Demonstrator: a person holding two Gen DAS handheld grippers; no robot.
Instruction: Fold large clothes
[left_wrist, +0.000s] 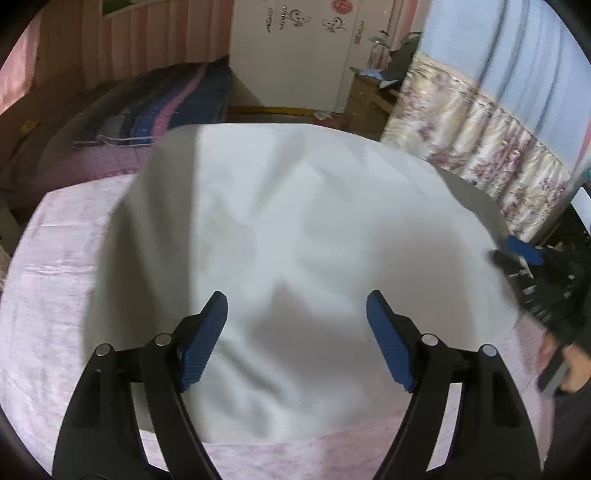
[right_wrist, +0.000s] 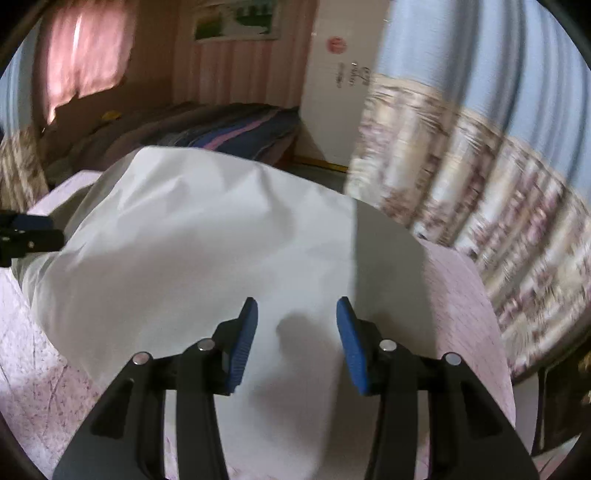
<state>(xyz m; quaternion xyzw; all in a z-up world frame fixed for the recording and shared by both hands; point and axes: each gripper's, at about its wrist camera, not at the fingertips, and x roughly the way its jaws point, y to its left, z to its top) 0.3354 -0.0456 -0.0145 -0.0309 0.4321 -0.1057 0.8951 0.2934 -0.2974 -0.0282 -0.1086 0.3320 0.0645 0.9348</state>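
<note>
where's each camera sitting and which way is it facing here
Left wrist view: sits on the left tool, looking forward and down over the white garment on the pink bedsheet; its open blue pads show, and the right tool at the right edge.
Right wrist view: sits on the right tool, facing down over the same garment; its open pads show, the left tool at the left edge.
Shared: garment, bedsheet, floral curtain, striped quilt.
</note>
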